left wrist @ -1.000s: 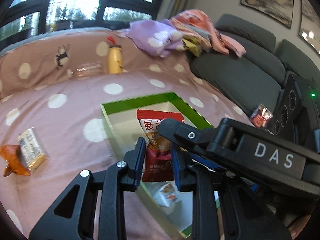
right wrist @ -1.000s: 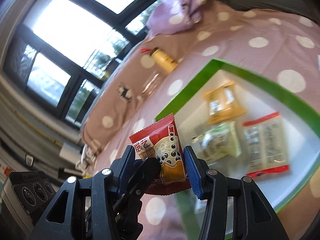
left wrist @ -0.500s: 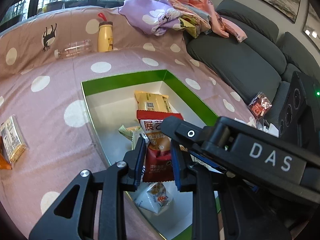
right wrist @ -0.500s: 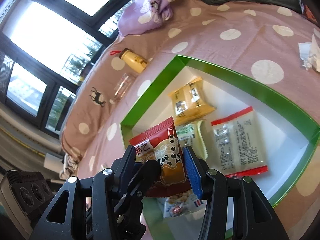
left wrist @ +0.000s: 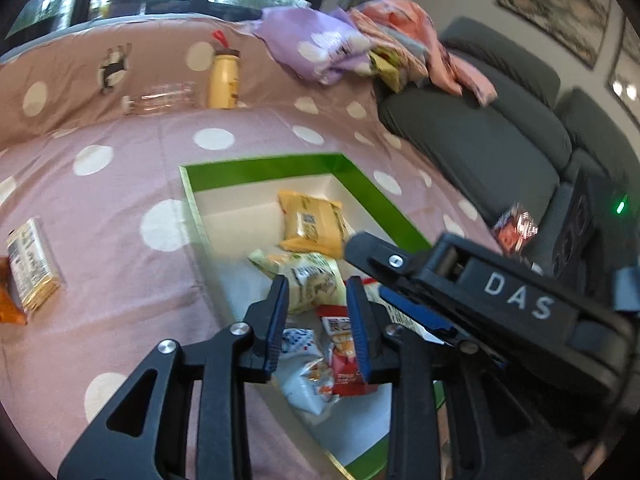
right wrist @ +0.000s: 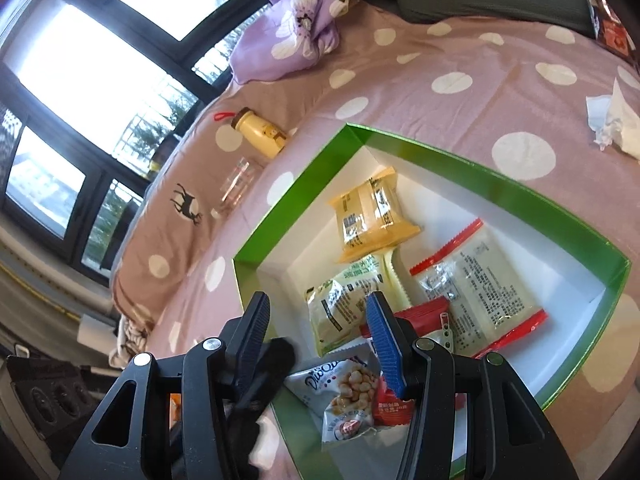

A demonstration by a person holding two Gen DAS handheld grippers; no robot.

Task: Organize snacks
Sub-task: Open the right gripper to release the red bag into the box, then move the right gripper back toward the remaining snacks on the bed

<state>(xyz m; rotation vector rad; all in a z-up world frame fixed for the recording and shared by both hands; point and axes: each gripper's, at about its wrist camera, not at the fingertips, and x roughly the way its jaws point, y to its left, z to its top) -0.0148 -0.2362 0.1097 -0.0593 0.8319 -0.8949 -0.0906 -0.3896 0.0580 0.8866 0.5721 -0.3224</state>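
A green-rimmed box (left wrist: 260, 168) with a white inside lies on the pink dotted cloth. In it are a yellow pack (left wrist: 310, 220), a pale green pack (left wrist: 308, 276), a white-blue nut pack (left wrist: 304, 372) and a red snack pack (left wrist: 344, 354). My left gripper (left wrist: 316, 320) hovers over the box's near end. Its jaws are opening, and the red pack lies loose on the box floor below them. My right gripper (right wrist: 320, 336) stands open beside it, pressing on nothing. A clear pack with red ends (right wrist: 480, 280) lies at the box's right side.
A yellow bottle (left wrist: 224, 78) and a clear bottle (left wrist: 160, 98) sit at the cloth's far edge, next to a purple bundle (left wrist: 316, 48). Two loose snack packs (left wrist: 32, 264) lie left of the box. A grey sofa (left wrist: 480, 140) and crumpled tissue (right wrist: 616, 124) are to the right.
The red pack was held upright between the left fingers; now those fingers stand apart and the pack lies in the box. The right fingers keep the same gap.
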